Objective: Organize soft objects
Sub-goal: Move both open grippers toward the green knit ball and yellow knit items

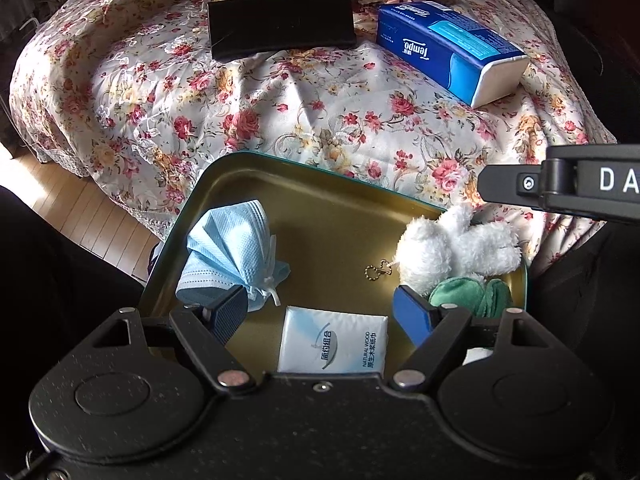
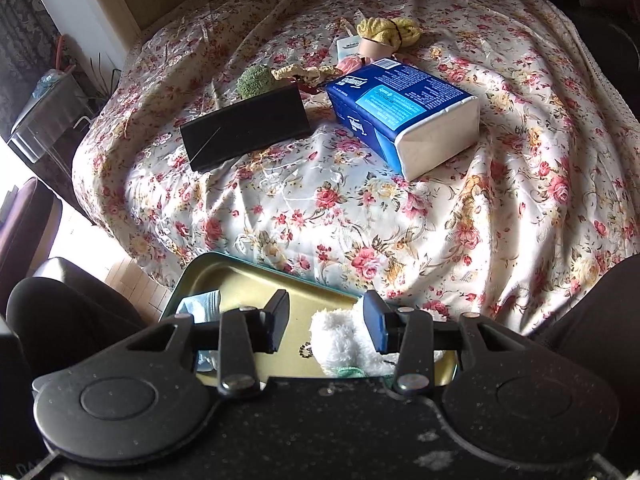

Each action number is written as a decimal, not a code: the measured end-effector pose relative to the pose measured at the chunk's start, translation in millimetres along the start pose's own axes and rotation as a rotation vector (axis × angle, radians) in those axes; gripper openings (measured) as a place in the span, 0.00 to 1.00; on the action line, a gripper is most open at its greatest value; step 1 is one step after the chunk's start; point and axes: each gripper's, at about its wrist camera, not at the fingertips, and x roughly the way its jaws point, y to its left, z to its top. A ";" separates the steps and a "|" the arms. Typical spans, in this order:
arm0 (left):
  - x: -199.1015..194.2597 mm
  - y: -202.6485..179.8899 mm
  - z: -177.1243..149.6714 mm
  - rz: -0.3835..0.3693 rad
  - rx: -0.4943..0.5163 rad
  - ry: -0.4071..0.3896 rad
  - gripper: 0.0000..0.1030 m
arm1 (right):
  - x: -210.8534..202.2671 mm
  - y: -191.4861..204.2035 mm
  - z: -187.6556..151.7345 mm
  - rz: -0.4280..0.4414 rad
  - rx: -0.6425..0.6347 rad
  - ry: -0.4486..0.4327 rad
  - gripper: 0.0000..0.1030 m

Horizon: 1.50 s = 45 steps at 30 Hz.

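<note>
Left tongs (image 1: pixel 326 316): spread wide, holding nothing, positioned over the near end of the gold-lined tin tray (image 1: pixel 320 200). The tray rests at the near edge of the bed, on the floral bedspread (image 1: pixel 280 120).

Tray contents, left wrist view:
- Crumpled blue face mask (image 1: pixel 230 248): touching the left finger (image 1: pixel 230 314), at the tray's left side.
- Small white tissue packet (image 1: pixel 334 340): flat on the tray floor, directly between the two fingers.
- White plush toy (image 1: pixel 452 252): at the tray's right side, beyond the blue-padded right finger, with a bead chain (image 1: pixel 378 270) beside it.
- Green soft item (image 1: pixel 472 294): just beside the right finger, under the plush toy.

Right tongs (image 2: pixel 326 326): wide, holding nothing, above the same tray, with the plush toy between and below the fingers.

Farther up the bedspread, well apart from both tongs: a blue Tempo tissue pack (image 2: pixel 404 112), a black case (image 2: pixel 246 128), a green knitted ball (image 2: pixel 254 80) and a yellow knitted item (image 2: pixel 390 30).
</note>
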 end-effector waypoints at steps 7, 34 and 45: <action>-1.9 3.3 2.9 0.005 -0.011 -0.009 0.73 | 6.2 -0.6 -1.1 -0.027 -0.010 0.031 0.44; -3.7 16.3 73.9 0.073 0.008 -0.140 0.80 | 27.4 -10.2 45.1 -0.089 -0.062 0.007 0.70; -9.3 19.1 153.7 0.069 0.026 -0.312 0.90 | 28.2 -3.6 129.8 -0.114 -0.136 -0.194 0.90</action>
